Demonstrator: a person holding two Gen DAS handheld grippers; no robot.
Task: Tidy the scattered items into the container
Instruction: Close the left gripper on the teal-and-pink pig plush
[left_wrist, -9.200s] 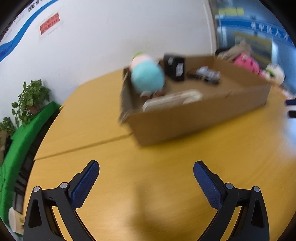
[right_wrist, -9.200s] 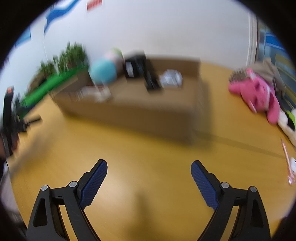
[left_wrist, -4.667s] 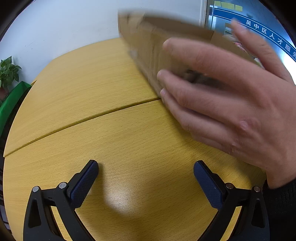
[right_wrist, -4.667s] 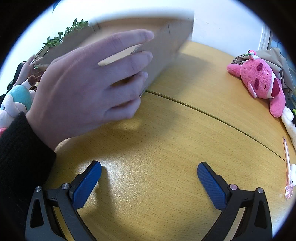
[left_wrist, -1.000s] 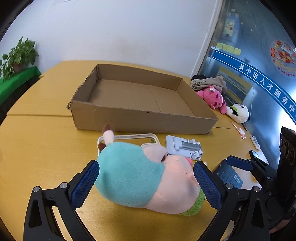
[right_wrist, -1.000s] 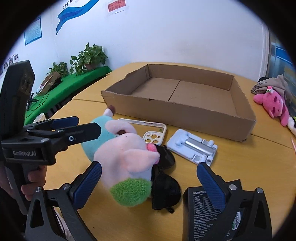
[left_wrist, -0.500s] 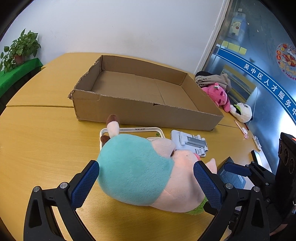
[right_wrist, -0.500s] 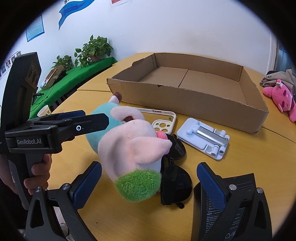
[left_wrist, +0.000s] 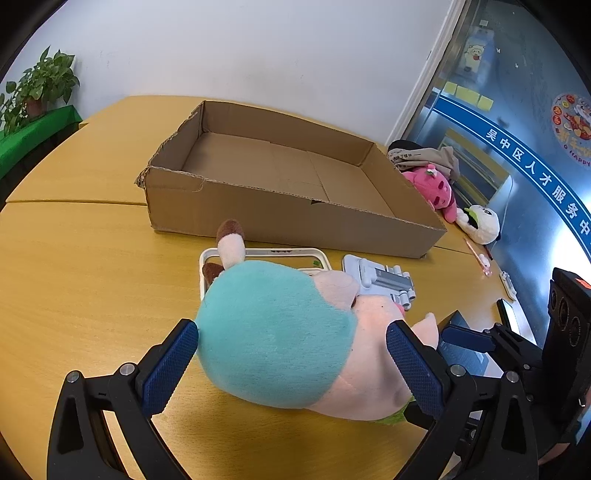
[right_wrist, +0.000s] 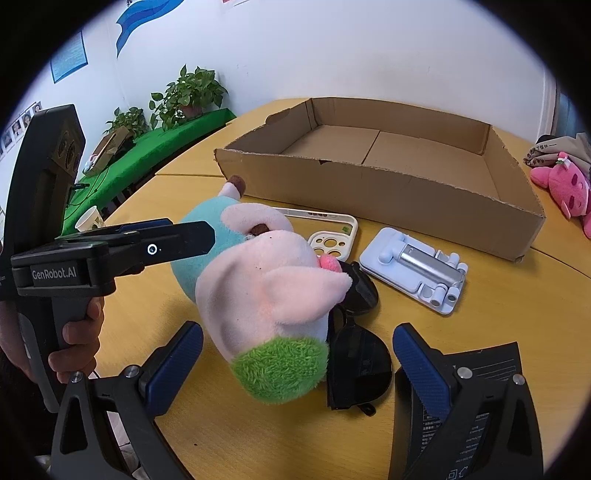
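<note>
A teal and pink plush toy (left_wrist: 273, 332) with a green end lies on the wooden table, in front of the shallow cardboard box (left_wrist: 280, 218). My left gripper (left_wrist: 290, 332) is open, its blue pads flanking the toy's teal body. My right gripper (right_wrist: 297, 330) is also open, astride the toy's (right_wrist: 266, 288) green end. Black sunglasses (right_wrist: 358, 358) lie against the toy. A white phone case (right_wrist: 332, 243), a white phone stand (right_wrist: 413, 266) and a black packet (right_wrist: 480, 406) lie nearby. Nothing is inside the box (right_wrist: 369, 184).
A pink plush (left_wrist: 432, 184), a white plush (left_wrist: 480, 225) and a pink pen (left_wrist: 476, 254) lie at the table's far right. Potted plants (right_wrist: 192, 92) and a paper cup (right_wrist: 88, 219) sit beyond the left edge. A hand (right_wrist: 74, 343) holds the left gripper's handle.
Hands tipped the box out, scattering its items on the table. Over the last second both grippers closed in on the plush toy, which now sits between their open fingers.
</note>
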